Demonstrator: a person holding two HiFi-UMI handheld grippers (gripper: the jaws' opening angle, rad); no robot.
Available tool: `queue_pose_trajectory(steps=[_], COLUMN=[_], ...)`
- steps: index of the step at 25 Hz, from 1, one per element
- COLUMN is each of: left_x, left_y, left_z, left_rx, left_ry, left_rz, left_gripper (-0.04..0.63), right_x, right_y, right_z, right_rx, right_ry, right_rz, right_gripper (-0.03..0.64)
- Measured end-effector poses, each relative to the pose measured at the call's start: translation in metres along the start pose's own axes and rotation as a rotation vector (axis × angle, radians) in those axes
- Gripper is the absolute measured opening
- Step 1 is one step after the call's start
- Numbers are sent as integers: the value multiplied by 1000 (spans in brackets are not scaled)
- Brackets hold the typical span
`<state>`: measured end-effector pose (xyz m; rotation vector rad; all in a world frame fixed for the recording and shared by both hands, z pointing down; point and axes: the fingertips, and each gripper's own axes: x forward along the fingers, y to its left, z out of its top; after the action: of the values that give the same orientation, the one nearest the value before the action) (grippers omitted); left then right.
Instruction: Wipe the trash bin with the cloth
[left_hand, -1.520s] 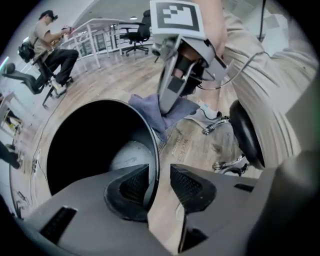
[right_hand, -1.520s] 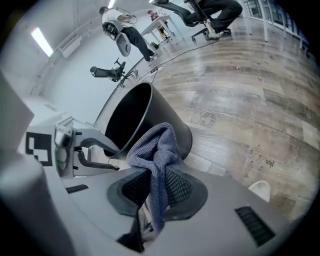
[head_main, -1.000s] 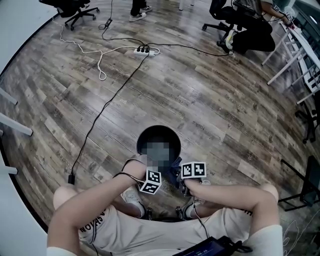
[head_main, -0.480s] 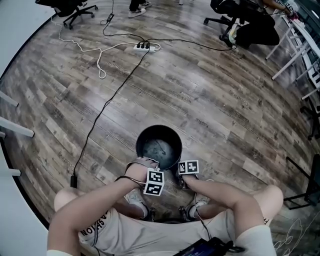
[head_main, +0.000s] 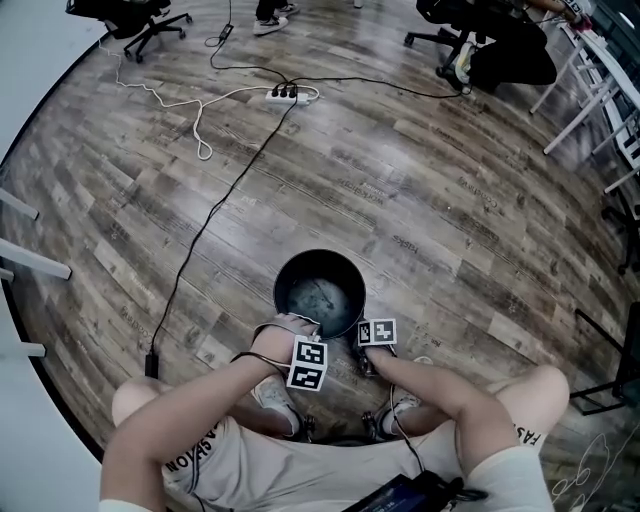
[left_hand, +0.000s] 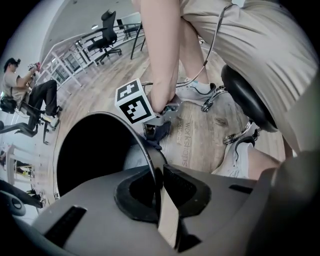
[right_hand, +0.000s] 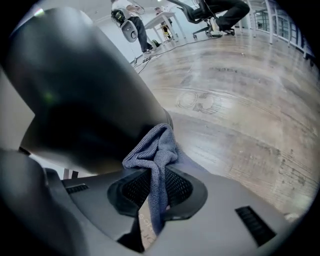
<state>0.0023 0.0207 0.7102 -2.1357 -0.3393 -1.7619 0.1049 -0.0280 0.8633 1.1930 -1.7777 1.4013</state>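
The bin (head_main: 345, 280) was noted on the floor (head_main: 420, 200), between the feet. The left tool (left_hand: 159, 185) was clamped on its rim. The right tool (right_hand: 154, 195) was closed on the cloth (right_hand: 155, 150), bunched at the outer wall. Judged best: rim held steady, cloth pressed flat through each stroke.

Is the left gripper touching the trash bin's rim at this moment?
Touching. The left gripper view shows the left gripper shut on the trash bin: the thin rim runs straight between its jaws, with both pads pressed against it.
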Motion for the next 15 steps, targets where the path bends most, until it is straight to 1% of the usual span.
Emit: queue_pose_trajectory(steps=[2, 4, 5, 6, 10, 12, 15], left_x=[-6, -13, -14, -15, -14, -12, -10], left_y=[3, 0, -3, -5, -3, 0, 1], left_z=[5, 6, 4, 0, -31, -50, -66], left_rx=[4, 34, 51, 63, 94, 119, 162], left_ry=[-35, -47, -42, -35, 17, 47, 55], left_rz=[13, 20, 16, 7, -25, -16, 26], left_gripper=[51, 80, 107, 119, 137, 137, 137], right_x=[-14, -30, -39, -48, -87, -110, -144], right_y=[8, 20, 25, 28, 36, 47, 73], right_z=[5, 2, -1, -1, 7, 13, 18], right_rx=[15, 10, 9, 15, 39, 34, 49], right_ry=[2, 18, 24, 25, 4, -27, -81], right_rz=[4, 24, 33, 39, 59, 81, 134], right_gripper=[61, 61, 61, 61, 61, 61, 61])
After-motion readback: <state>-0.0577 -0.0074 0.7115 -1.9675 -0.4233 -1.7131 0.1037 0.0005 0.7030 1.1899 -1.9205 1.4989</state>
